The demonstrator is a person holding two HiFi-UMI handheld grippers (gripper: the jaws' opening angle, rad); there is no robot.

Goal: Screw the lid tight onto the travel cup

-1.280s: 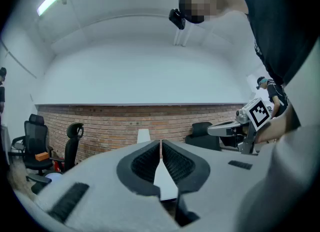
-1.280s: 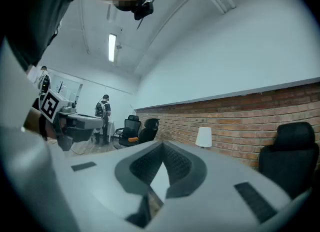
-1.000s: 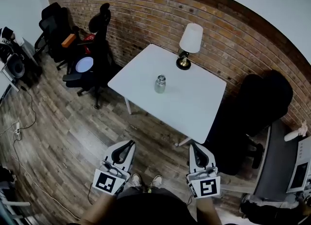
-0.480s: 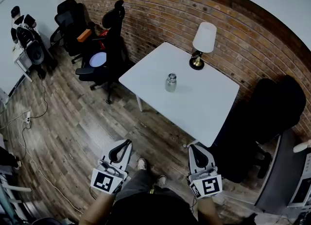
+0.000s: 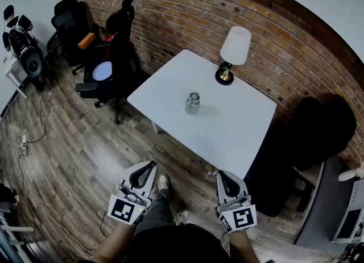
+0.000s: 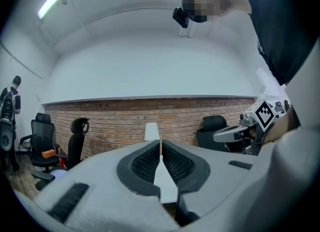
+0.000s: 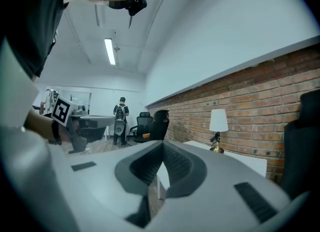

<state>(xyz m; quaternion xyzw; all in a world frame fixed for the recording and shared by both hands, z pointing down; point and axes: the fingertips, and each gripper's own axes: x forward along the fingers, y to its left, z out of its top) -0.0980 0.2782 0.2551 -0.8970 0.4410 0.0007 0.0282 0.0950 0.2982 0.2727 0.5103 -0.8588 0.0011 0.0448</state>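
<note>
1. The room read as an office or studio workspace: several black swivel office chairs [image 5: 116,43] stood along a long exposed red-brick wall [image 5: 187,12].
2. A plain white square desk [image 5: 227,128] carried a table lamp with a white shade and a brass base [image 5: 234,46].
3. Loose cables [image 5: 41,121] trailed over the grey-brown wood-plank floor [image 5: 79,154].
4. A fluorescent strip light [image 7: 110,51] ran along the white ceiling.

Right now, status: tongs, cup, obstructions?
Left tongs shut, empty. Right tongs shut, empty. Small silvery metal travel cup upright on square white table, untouched. White-shaded brass lamp beyond it, nothing between.
</note>
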